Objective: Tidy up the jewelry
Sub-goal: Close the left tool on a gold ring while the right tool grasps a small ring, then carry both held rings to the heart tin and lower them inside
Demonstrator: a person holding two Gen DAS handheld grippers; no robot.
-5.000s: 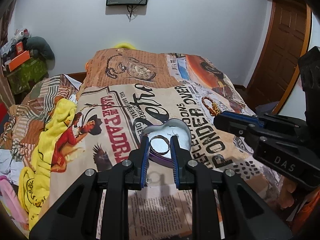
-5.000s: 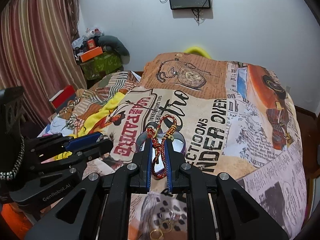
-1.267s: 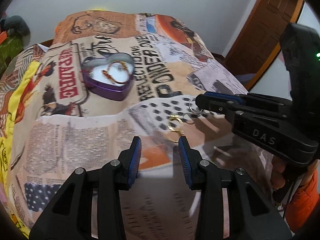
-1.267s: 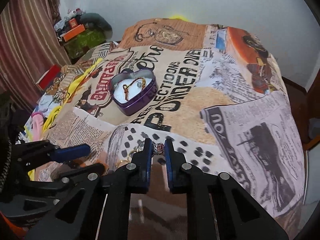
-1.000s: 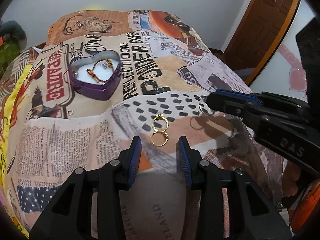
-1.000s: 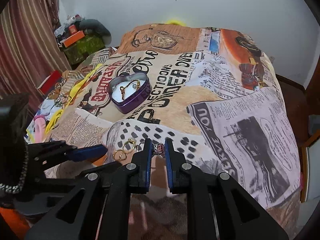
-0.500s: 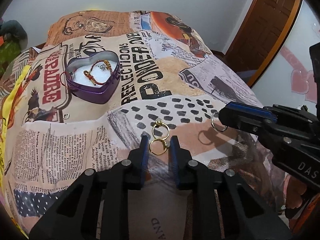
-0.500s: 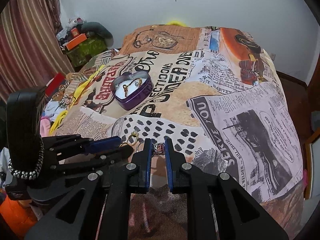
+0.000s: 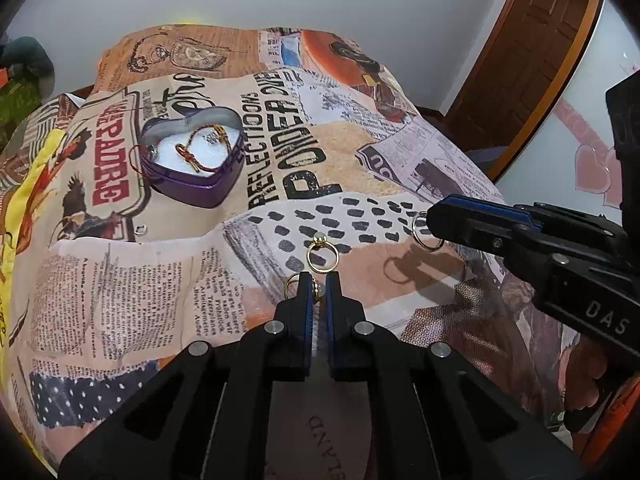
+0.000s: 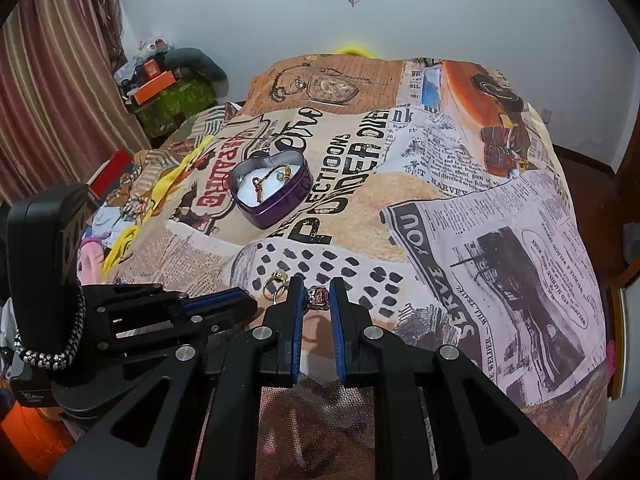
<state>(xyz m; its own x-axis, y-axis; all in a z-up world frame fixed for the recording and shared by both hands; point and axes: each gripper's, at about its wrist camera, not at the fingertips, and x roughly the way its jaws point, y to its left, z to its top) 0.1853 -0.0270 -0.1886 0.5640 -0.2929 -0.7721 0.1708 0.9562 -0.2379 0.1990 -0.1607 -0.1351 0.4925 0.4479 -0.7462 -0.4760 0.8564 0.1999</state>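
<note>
A purple heart-shaped tin [image 9: 208,194] [image 10: 280,208] sits mid-bed with a red-and-gold bracelet [image 9: 188,152] lying inside. My left gripper [image 9: 318,290] [image 10: 250,304] points down at the near bedspread. Its jaws are closing, and the pads pinch a plain gold ring [image 9: 291,282] that pokes out on the left. Just beyond it lies a gold pearl ring [image 9: 322,256] [image 10: 276,278]. To the right, my right gripper [image 10: 316,296] [image 9: 436,216] is shut on a silver ring with a pink stone [image 10: 318,295] [image 9: 416,229], just above the cover.
A small silver ring [image 9: 140,231] lies on the bedspread left of the dotted patch. A patchwork newspaper-print bedspread [image 10: 460,240] covers the bed. Yellow cloth [image 10: 120,244] and clutter crowd the left side, and a brown door [image 9: 516,64] stands at the right.
The left jaws went from wide open around the gold ring to pinched on it. The right gripper kept still, holding the stone ring. The bracelet it held earlier now lies in the tin.
</note>
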